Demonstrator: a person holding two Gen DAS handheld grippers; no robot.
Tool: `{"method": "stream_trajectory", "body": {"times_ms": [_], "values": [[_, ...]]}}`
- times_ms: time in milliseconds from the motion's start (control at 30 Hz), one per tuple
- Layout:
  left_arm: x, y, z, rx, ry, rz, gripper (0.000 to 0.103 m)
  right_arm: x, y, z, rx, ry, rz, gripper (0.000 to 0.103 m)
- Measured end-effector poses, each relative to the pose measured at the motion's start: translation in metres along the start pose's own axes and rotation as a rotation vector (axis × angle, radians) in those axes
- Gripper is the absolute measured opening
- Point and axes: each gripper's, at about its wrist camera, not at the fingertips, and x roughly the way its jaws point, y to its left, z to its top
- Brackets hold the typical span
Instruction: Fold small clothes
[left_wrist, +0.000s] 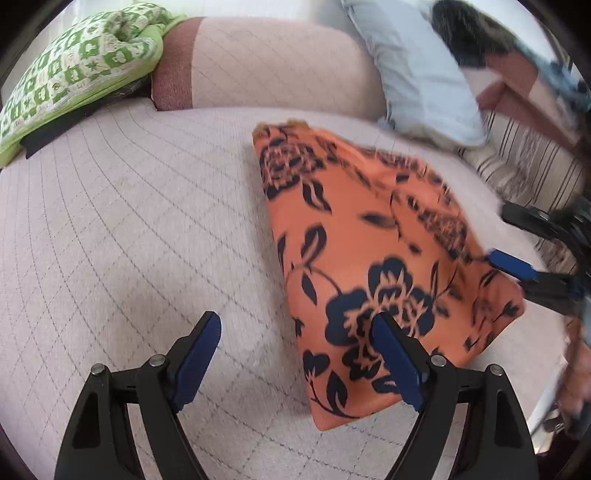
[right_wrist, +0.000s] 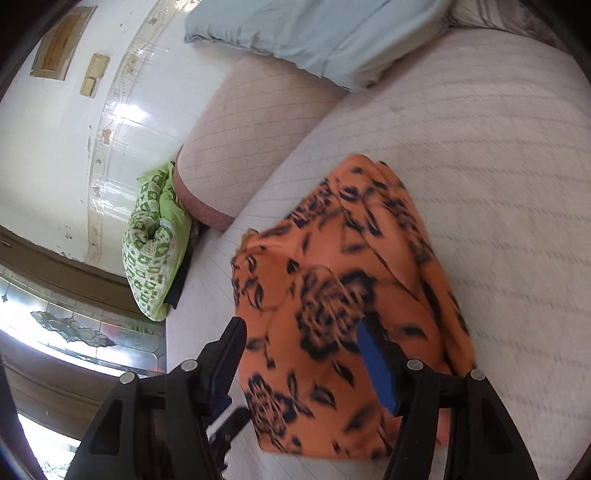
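Observation:
An orange cloth with a dark blue flower print (left_wrist: 365, 258) lies folded on the quilted pale bed cover (left_wrist: 129, 229). My left gripper (left_wrist: 295, 343) is open and empty, low over the bed at the cloth's near left edge; its right finger overlaps the cloth. My right gripper (right_wrist: 301, 343) is open just above the cloth (right_wrist: 332, 295), with fabric between and under its fingers. In the left wrist view the right gripper's blue pad (left_wrist: 511, 264) shows at the cloth's right edge.
A green and white patterned pillow (left_wrist: 74, 70) lies at the far left. A pale bolster (left_wrist: 266, 62) runs along the head of the bed. A light blue pillow (left_wrist: 424, 74) and striped fabric (left_wrist: 524, 162) lie at the far right.

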Motion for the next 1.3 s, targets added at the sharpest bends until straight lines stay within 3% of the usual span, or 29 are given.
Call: {"method": "stream_trajectory", "body": {"times_ms": [133, 267, 433, 600, 767, 867, 1000, 1133, 1300], "values": [[0.011, -0.007, -0.006, 0.025, 0.012, 0.044, 0.086, 0.002, -0.032, -0.016, 0.03, 0.018, -0.108, 0.064], [0.014, -0.007, -0.005, 0.015, 0.021, 0.052, 0.086, 0.009, -0.02, -0.018, -0.075, 0.014, -0.14, 0.065], [-0.003, -0.011, 0.001, 0.013, -0.08, 0.019, 0.086, 0.0, -0.006, -0.001, -0.058, -0.054, -0.01, 0.065], [-0.015, -0.021, 0.012, 0.033, -0.193, 0.011, 0.088, 0.012, 0.011, 0.022, -0.084, -0.094, 0.026, 0.065], [0.02, -0.025, 0.025, 0.032, -0.085, 0.101, 0.094, 0.046, 0.001, 0.035, -0.023, -0.044, -0.012, 0.065], [0.039, -0.019, 0.028, -0.026, -0.017, 0.068, 0.1, 0.06, -0.009, 0.035, 0.001, -0.018, -0.037, 0.065], [0.042, -0.013, 0.028, -0.108, 0.018, 0.045, 0.101, 0.056, -0.003, 0.034, -0.028, -0.005, -0.04, 0.065], [0.033, -0.021, 0.033, -0.08, -0.003, 0.068, 0.101, 0.045, -0.009, 0.032, -0.001, -0.01, 0.009, 0.065], [0.01, -0.02, 0.042, -0.156, -0.079, 0.04, 0.101, 0.016, -0.012, 0.033, -0.029, -0.109, 0.07, 0.065]]}}
